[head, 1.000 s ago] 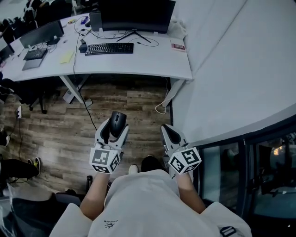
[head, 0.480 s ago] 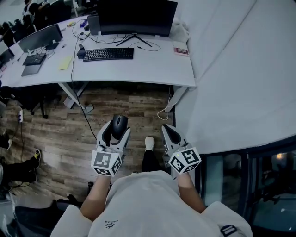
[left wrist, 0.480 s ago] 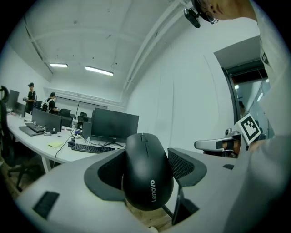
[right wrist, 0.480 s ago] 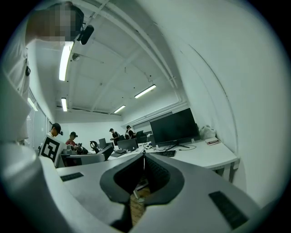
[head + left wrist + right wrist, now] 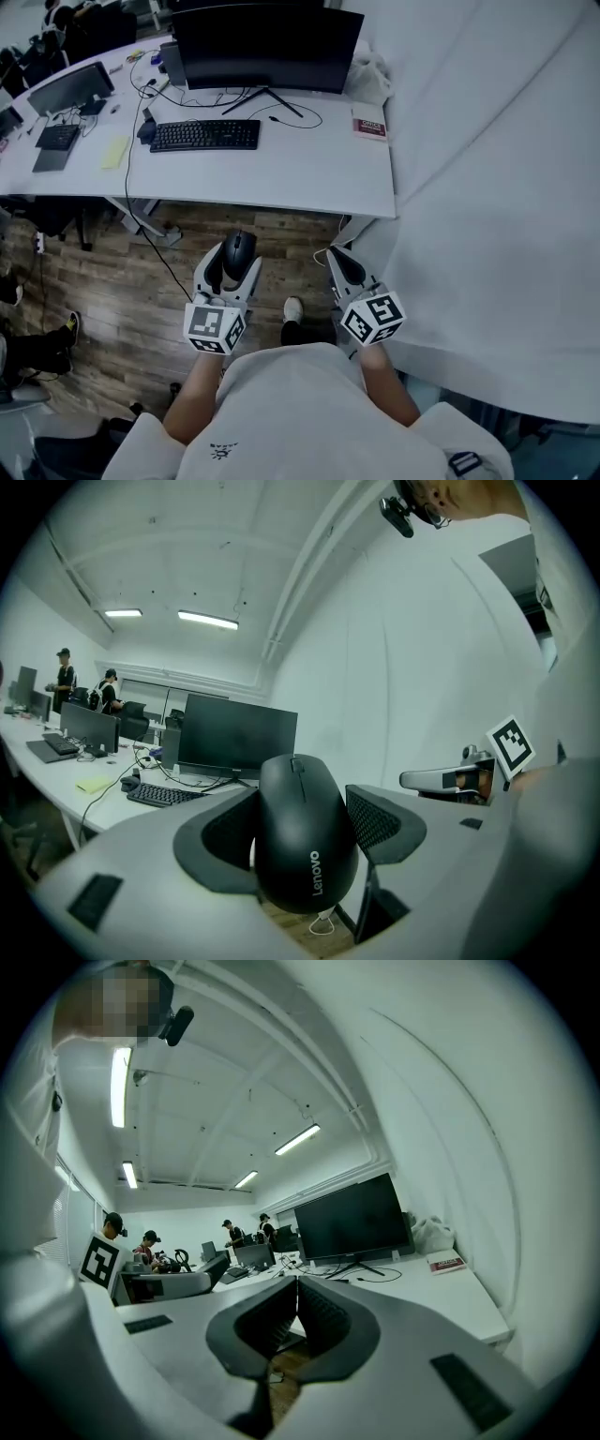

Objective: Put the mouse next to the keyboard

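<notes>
A black Lenovo mouse (image 5: 302, 832) sits clamped between the pads of my left gripper (image 5: 300, 822), held at waist height over the wood floor; in the head view the mouse (image 5: 237, 250) pokes up from that gripper (image 5: 228, 267). The black keyboard (image 5: 205, 135) lies on the white desk (image 5: 309, 169) ahead, in front of a dark monitor (image 5: 267, 42); the left gripper view shows the keyboard (image 5: 165, 796) far off at the left. My right gripper (image 5: 339, 267) hangs beside the left one, jaws together with nothing between them (image 5: 293, 1312).
A cable (image 5: 281, 114) loops across the desk right of the keyboard, and a small red-and-white box (image 5: 370, 127) lies near the desk's right end. A white curtain wall (image 5: 487, 187) runs along the right. More desks with laptops and seated people stand at the far left.
The desk, keyboard and monitor have come closer and lower in the head view as the person walks forward. Both grippers keep their pose, the mouse still held.
</notes>
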Demonstrator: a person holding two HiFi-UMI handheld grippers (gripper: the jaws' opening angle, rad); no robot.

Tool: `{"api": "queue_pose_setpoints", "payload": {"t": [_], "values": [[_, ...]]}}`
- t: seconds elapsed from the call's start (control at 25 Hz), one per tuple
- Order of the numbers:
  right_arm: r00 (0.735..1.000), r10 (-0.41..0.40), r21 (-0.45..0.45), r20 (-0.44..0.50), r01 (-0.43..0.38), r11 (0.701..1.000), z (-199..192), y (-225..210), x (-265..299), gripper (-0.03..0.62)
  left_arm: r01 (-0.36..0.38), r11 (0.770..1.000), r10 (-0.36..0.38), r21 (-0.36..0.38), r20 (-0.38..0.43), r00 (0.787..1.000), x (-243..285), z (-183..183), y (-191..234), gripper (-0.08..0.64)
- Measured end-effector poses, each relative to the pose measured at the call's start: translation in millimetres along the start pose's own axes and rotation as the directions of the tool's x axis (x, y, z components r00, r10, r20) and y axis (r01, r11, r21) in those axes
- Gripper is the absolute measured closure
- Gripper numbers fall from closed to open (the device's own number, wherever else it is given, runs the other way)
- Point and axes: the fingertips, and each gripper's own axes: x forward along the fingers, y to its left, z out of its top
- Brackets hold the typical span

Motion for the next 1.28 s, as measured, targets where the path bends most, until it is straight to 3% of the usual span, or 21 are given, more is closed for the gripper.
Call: {"api": "queue_pose_setpoints", "payload": {"t": [0.36,0.6,0.96,1.28], "values": [[0.999,0.048,0.002,-0.016,-0.048,0.999,29,-97,70,0.574,-0.053,0.999,0.053,-0.011,-0.012,0.999,116,19,14,0.262],[1.0,0.013,0.043,0.006,-0.013,0.999,27,-131,76,0.574,-0.012,1.0,0.014,0.024,-0.079,0.997,163,7,10,0.262],[0.999,-0.024,0.077,-0.039,0.027,0.997,9,-146,92,0.574,0.03,0.999,-0.026,0.03,-0.121,0.992,225,-3,26,0.262],[0.997,-0.027,0.069,-0.078,0.032,0.997,14,-161,157,0.574,0.012,0.999,-0.004,0.038,-0.198,0.98,286,-23,80,0.262]]}}
